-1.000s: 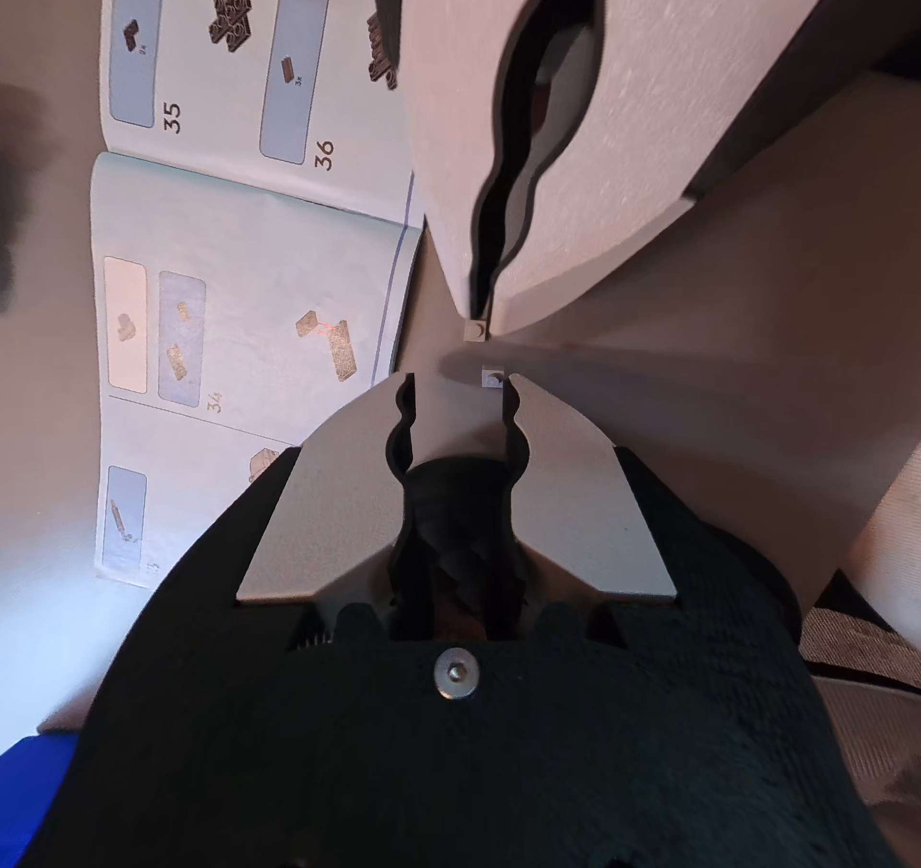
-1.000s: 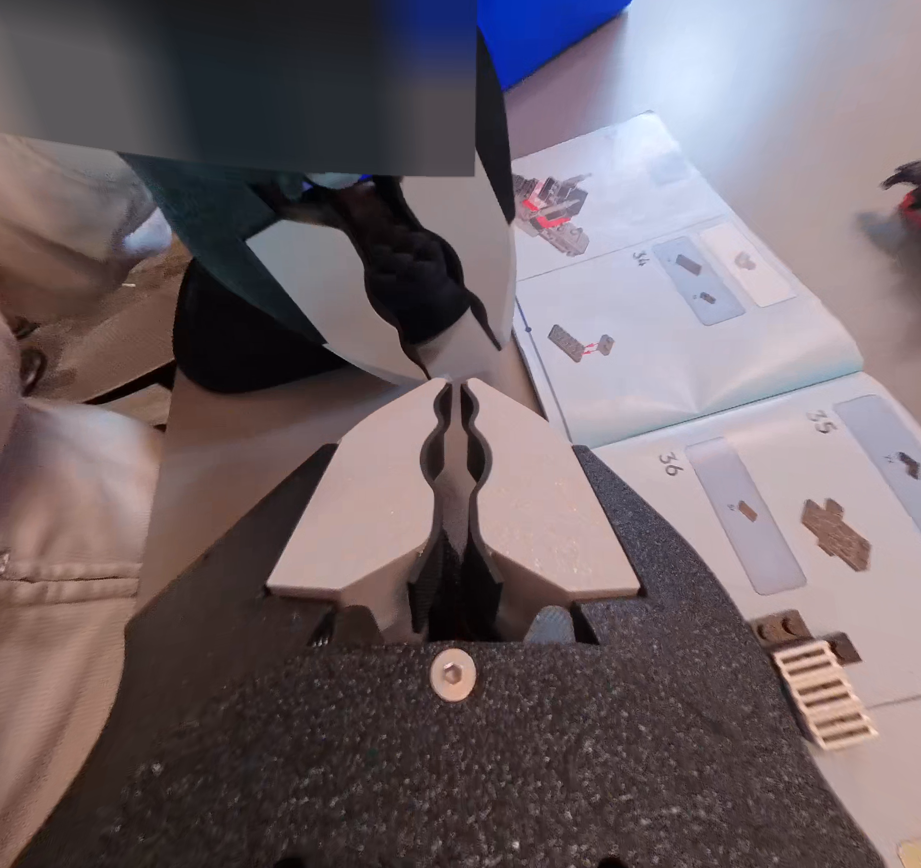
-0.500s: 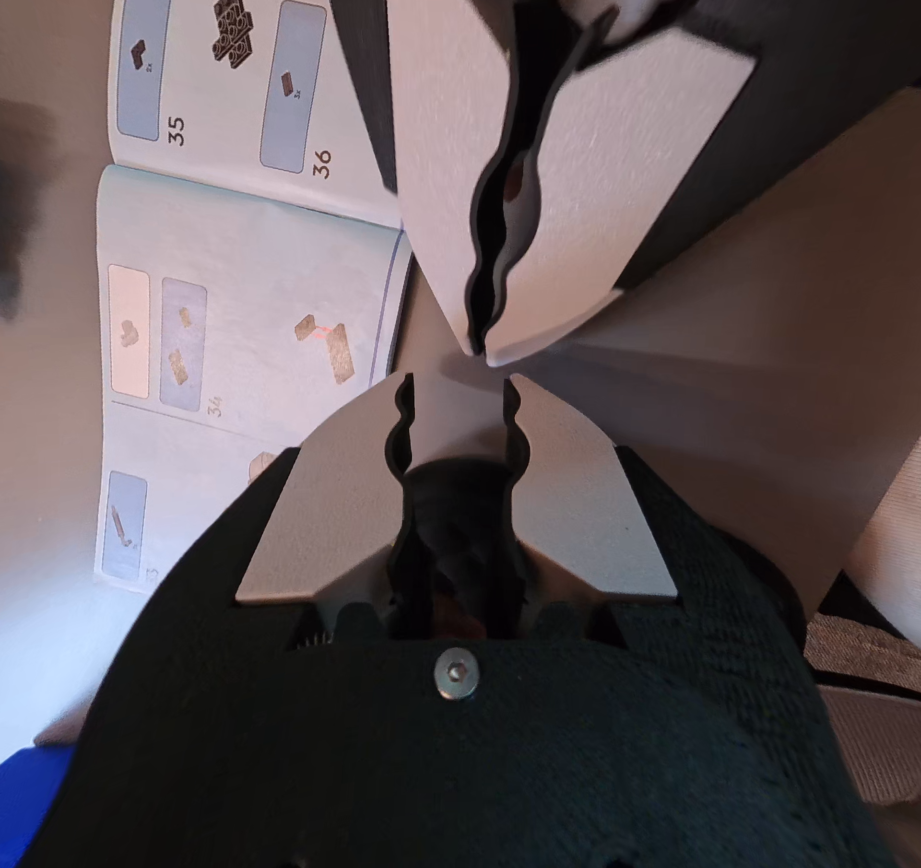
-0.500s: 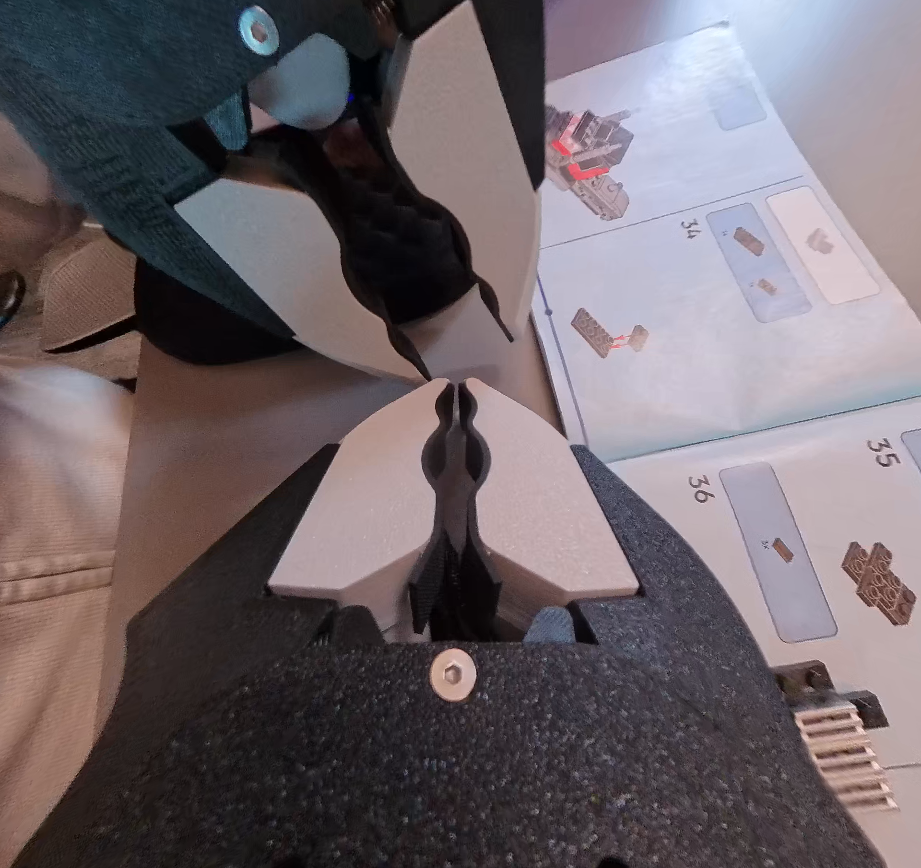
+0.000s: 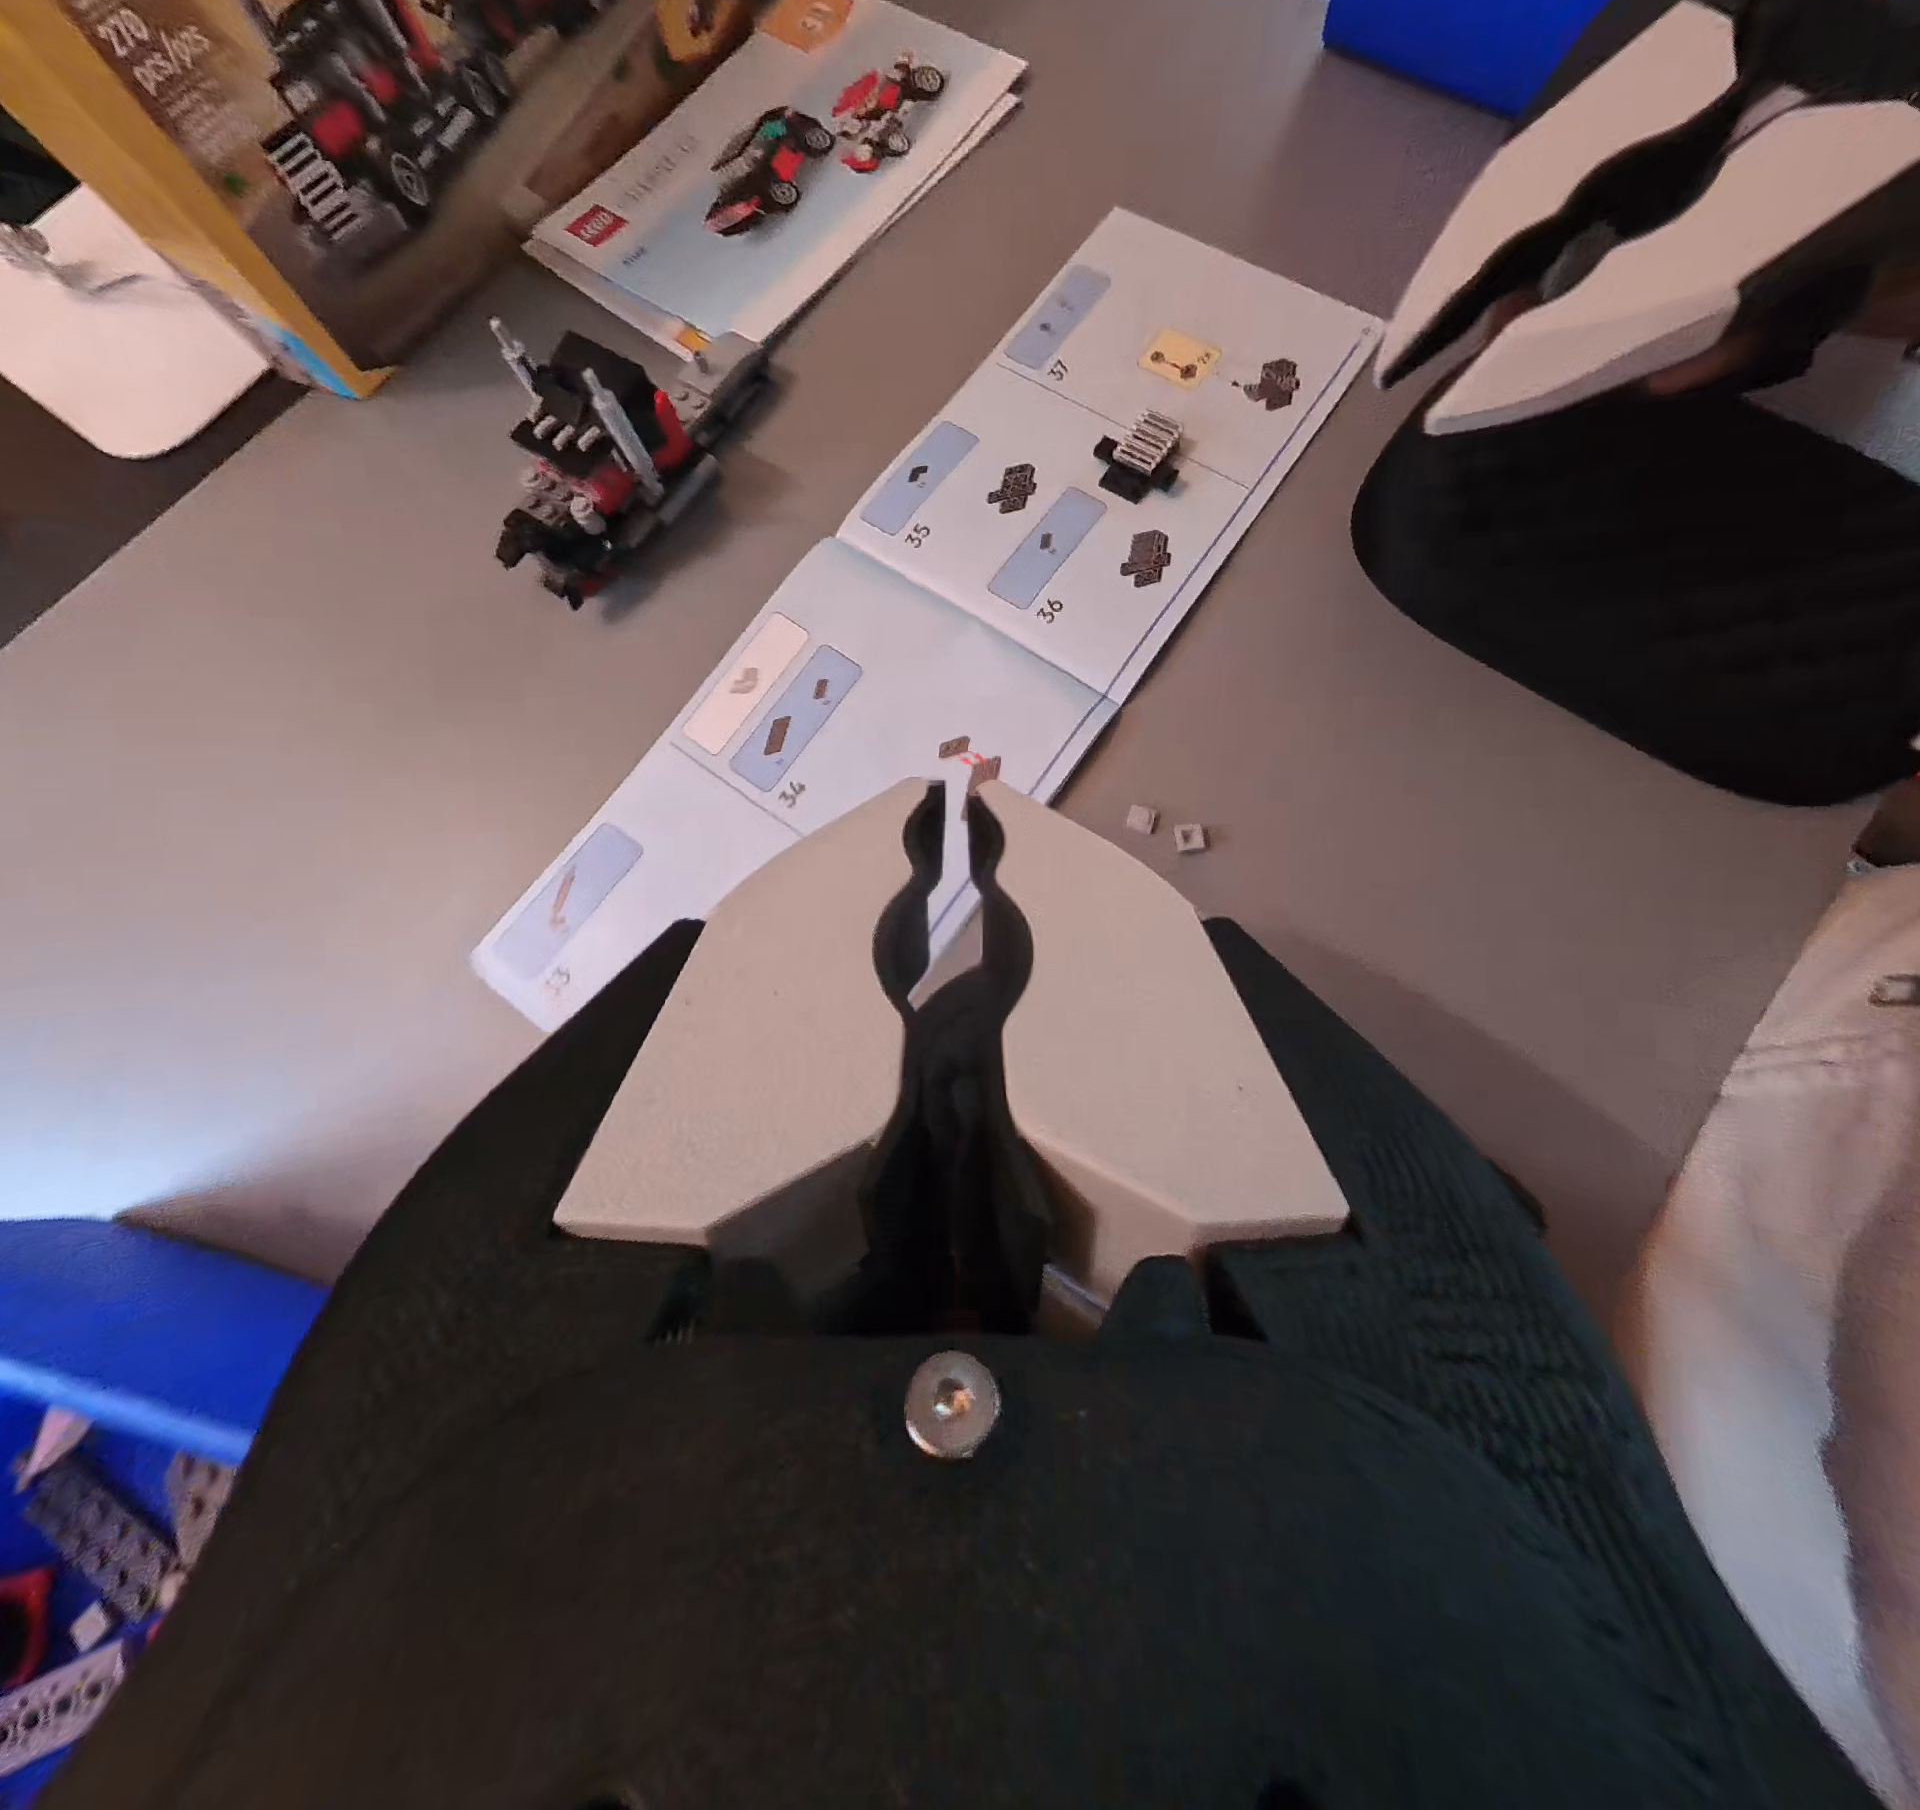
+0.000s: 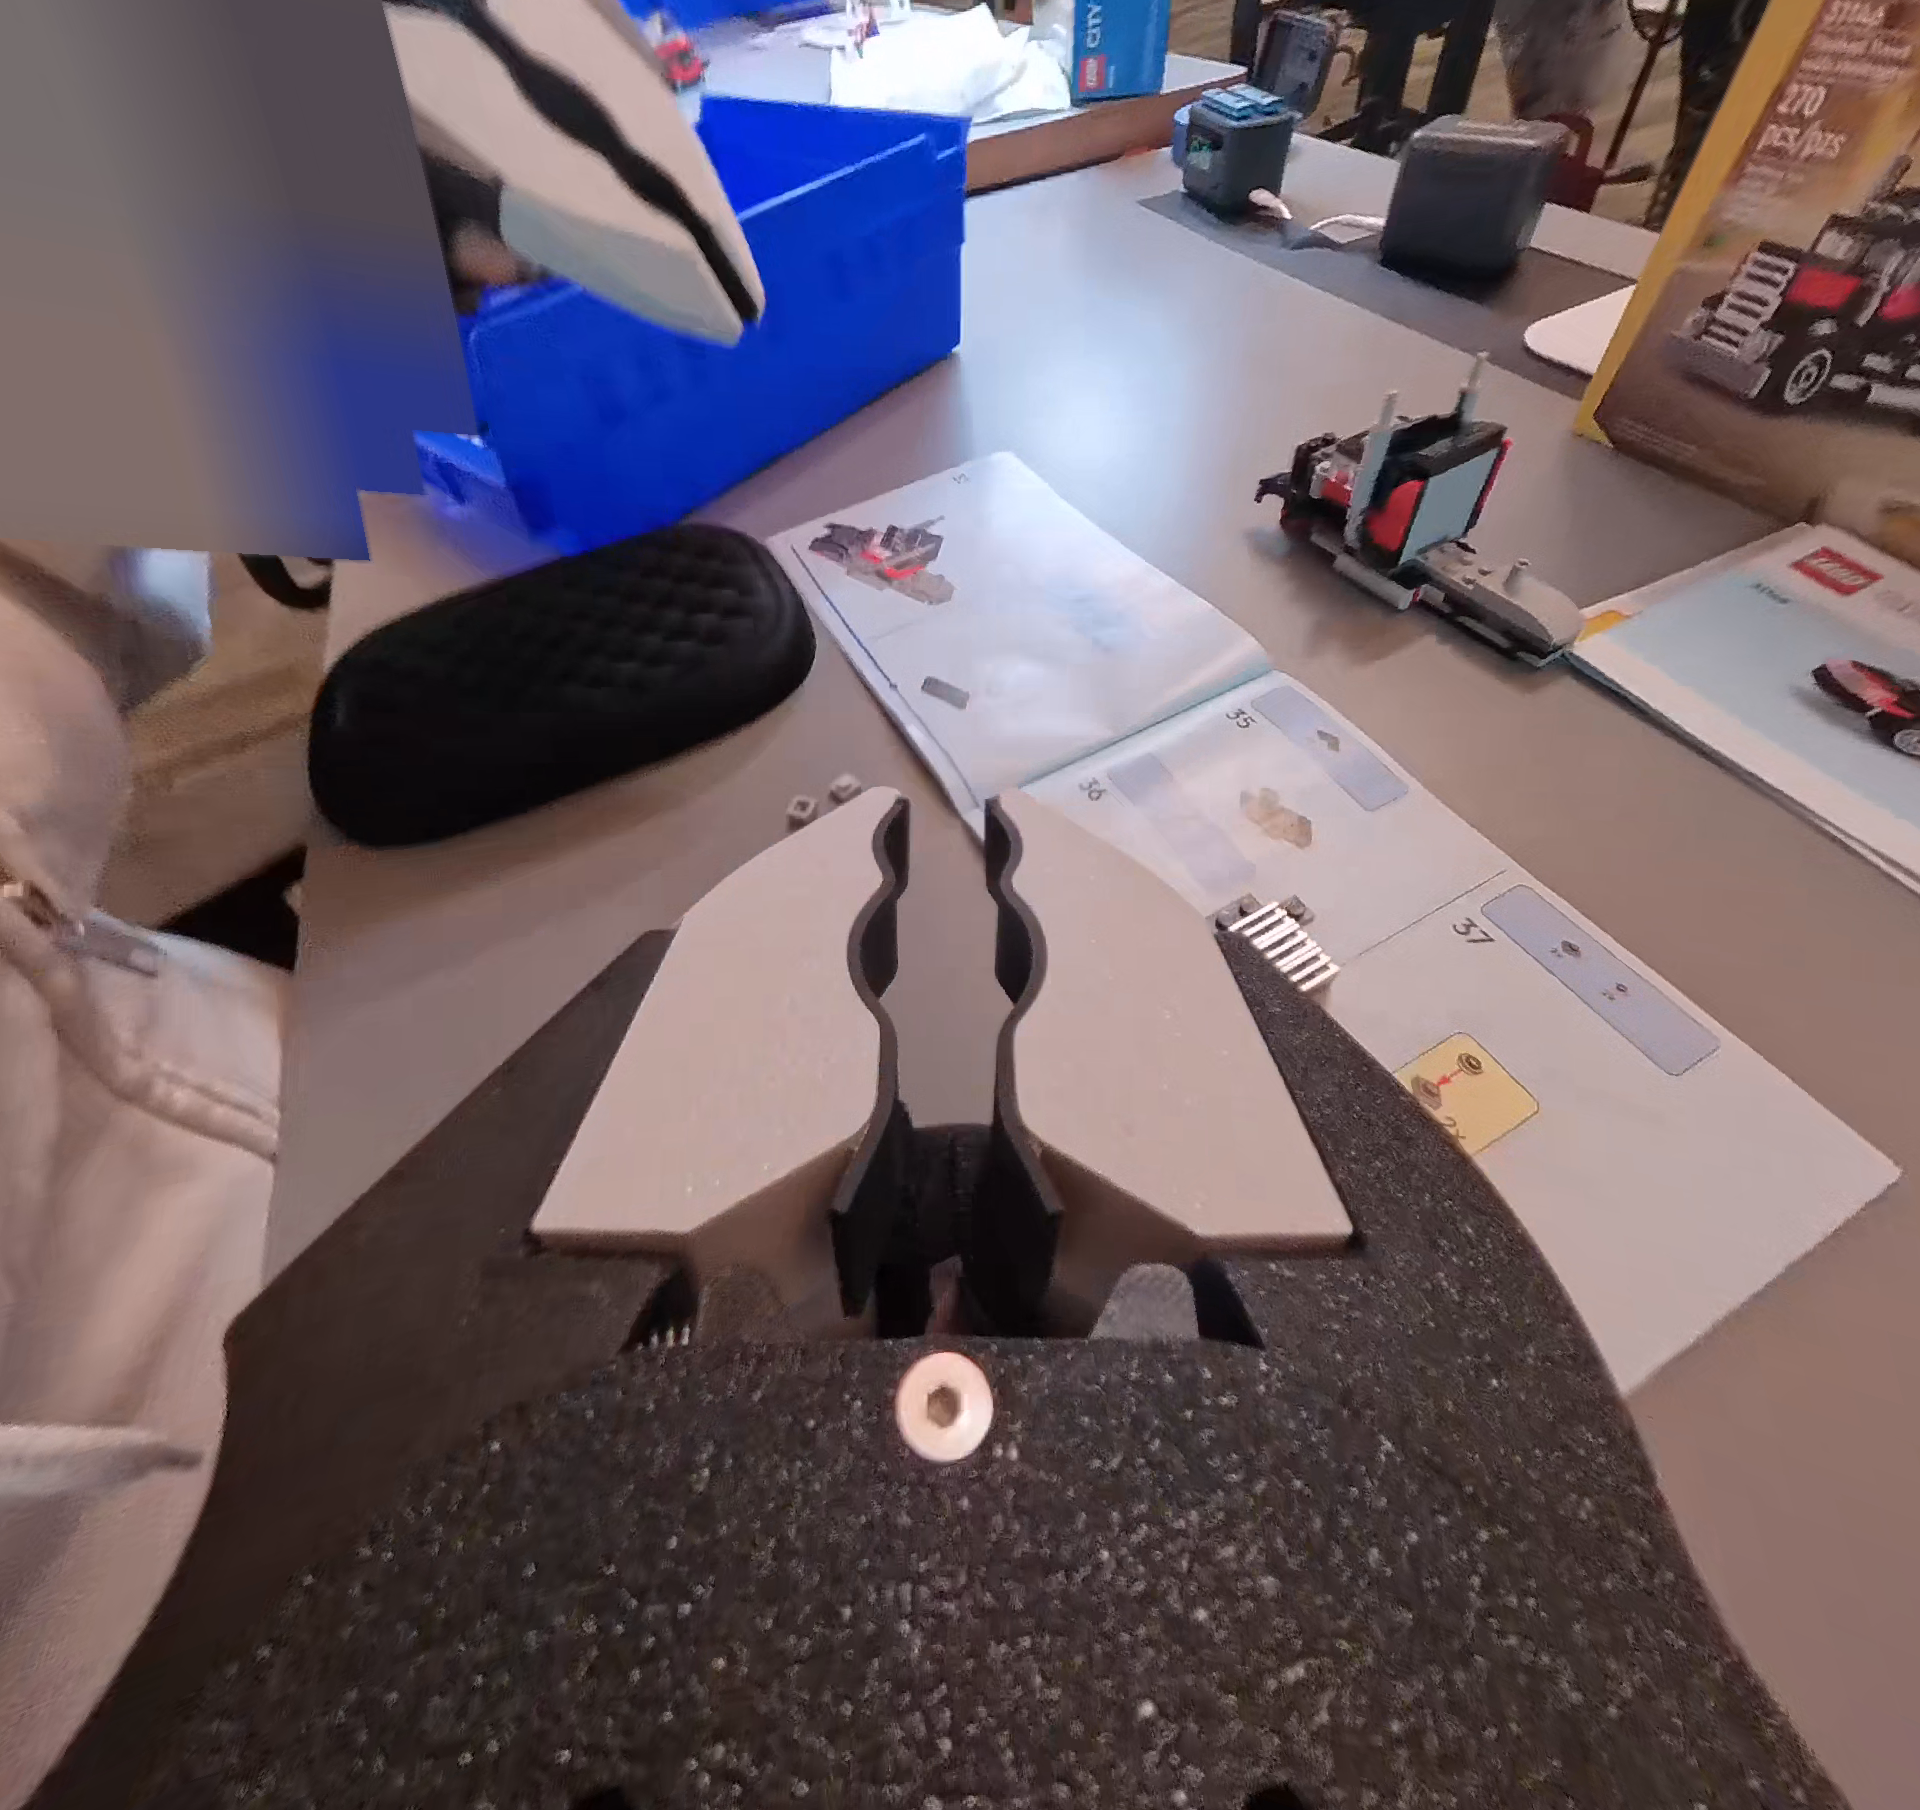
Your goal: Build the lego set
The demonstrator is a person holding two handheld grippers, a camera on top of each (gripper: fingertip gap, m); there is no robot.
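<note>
My left gripper [image 5: 951, 792] is raised above the open instruction booklet [image 5: 935, 638], with its jaws almost together and nothing between them. My right gripper [image 6: 943, 810] is open and empty above the table's near edge. Two tiny grey lego pieces [image 5: 1143, 818] [image 5: 1190, 835] lie loose on the table beside the booklet. They also show in the right wrist view [image 6: 821, 796], just left of my right fingertips. A small black and white grille sub-assembly [image 5: 1141, 446] [image 6: 1276, 941] sits on the booklet. The partly built black and red truck [image 5: 603, 472] [image 6: 1423, 524] stands beyond.
A black padded wrist rest [image 6: 561, 680] lies at the table edge. A blue bin [image 6: 727, 306] stands behind it, and another blue bin with loose pieces [image 5: 104, 1448] is near my left gripper. The set's box [image 6: 1787, 254] and a closed booklet [image 5: 779, 160] are farther back. About 15 centimeters separates my left fingertips from my right.
Both grippers have lifted off the table and moved apart. The left jaws have closed and the right jaws have opened. The two small grey pieces now lie on the table.
</note>
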